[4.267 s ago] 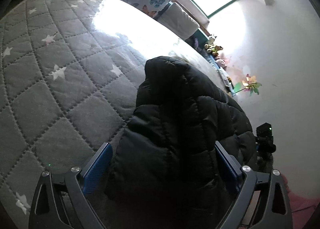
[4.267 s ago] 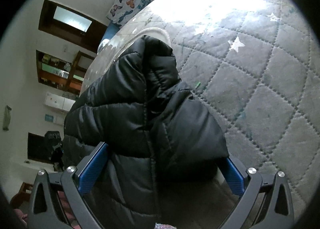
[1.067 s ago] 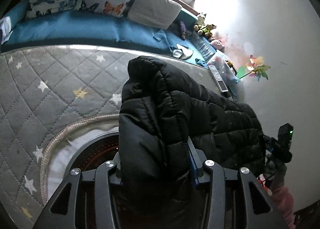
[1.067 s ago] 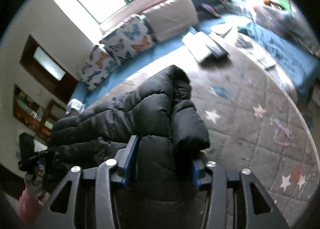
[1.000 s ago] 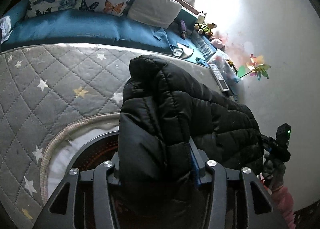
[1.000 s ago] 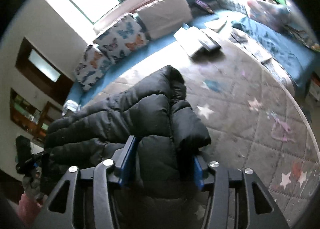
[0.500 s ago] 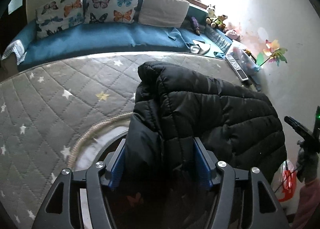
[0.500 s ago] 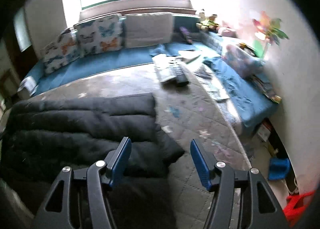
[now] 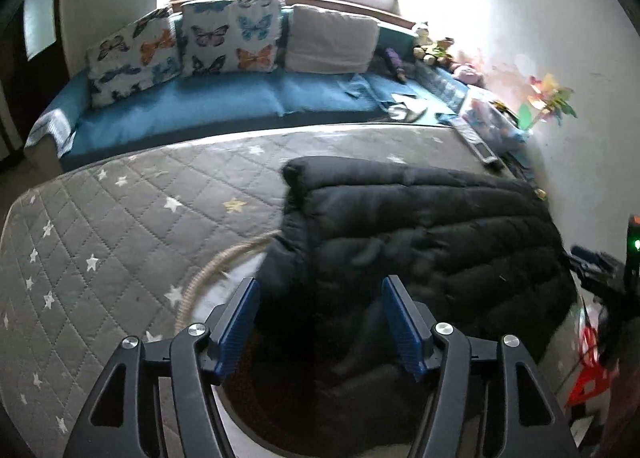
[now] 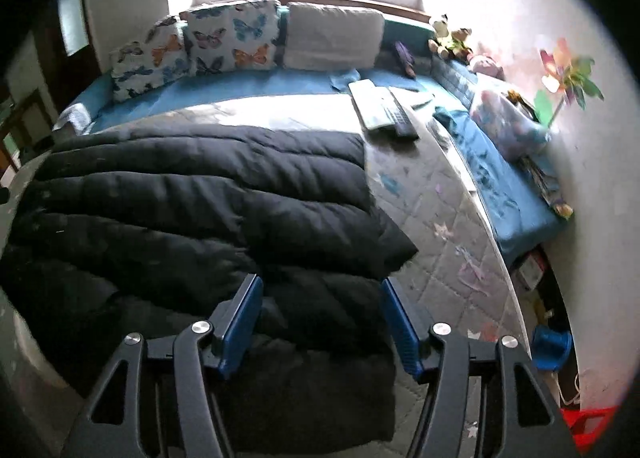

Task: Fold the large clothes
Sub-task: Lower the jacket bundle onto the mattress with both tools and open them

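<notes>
Left wrist view: grey star-quilted mattress (image 9: 120,226), blue daybed (image 9: 208,102) with butterfly cushions (image 9: 228,38) under the window. Black puffer jacket (image 9: 420,226) lies folded there. Left gripper (image 9: 318,314) and right gripper (image 10: 320,310) both just spread wide, gripping nothing.

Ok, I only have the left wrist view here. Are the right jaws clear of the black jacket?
Observer: Yes. The right gripper has just been opening; its jaws stand apart with the black jacket lying between them, unpinched.
Operator: Does the jacket's right edge lie straight?
Observer: Not quite. One corner pokes out sideways over the grey mat.
Operator: Anything on the floor that side?
Observer: A small blue object sits on the floor beyond the mat's edge, apart from the jacket.
</notes>
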Available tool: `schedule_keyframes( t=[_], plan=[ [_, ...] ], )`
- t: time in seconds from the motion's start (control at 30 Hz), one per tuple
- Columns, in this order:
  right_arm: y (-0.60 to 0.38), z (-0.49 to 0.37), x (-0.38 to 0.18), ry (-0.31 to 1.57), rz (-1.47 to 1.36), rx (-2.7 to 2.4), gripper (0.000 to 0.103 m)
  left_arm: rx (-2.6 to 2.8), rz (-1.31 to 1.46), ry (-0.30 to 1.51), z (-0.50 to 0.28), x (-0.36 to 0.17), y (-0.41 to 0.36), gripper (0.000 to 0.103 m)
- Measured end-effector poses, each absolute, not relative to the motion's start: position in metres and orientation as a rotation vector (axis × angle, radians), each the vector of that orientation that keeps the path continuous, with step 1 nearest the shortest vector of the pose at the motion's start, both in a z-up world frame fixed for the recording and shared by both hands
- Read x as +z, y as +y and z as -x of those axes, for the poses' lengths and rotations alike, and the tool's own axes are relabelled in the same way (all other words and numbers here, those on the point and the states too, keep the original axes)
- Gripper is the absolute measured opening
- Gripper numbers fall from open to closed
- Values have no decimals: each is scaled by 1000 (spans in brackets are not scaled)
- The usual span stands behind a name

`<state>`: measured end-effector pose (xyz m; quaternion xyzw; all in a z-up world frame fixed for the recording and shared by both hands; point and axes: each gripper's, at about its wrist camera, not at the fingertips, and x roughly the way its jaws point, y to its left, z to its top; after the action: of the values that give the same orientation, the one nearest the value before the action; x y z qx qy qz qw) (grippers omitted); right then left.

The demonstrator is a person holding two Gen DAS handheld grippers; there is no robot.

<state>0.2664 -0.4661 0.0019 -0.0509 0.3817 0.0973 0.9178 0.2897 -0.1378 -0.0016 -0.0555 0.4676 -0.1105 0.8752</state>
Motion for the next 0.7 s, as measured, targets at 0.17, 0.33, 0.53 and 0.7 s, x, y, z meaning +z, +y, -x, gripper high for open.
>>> schedule_keyframes(
  t=[0.17, 0.33, 0.53, 0.7],
  plan=[
    [-447, -260, -10, 805, 142, 246, 67, -308, 84, 992, -266, -7, -171, 67],
    [-441, -257, -37, 850, 166, 220, 68, -303, 43, 1077, -257, -43, -191, 67],
    [-441, -240, -20, 817, 211, 190, 68, -274, 6, 1086, -244, -53, -200, 67],
    [-435, -221, -10, 787, 232, 185, 68, -265, 4, 1057, -224, -39, -202, 67]
  ],
)
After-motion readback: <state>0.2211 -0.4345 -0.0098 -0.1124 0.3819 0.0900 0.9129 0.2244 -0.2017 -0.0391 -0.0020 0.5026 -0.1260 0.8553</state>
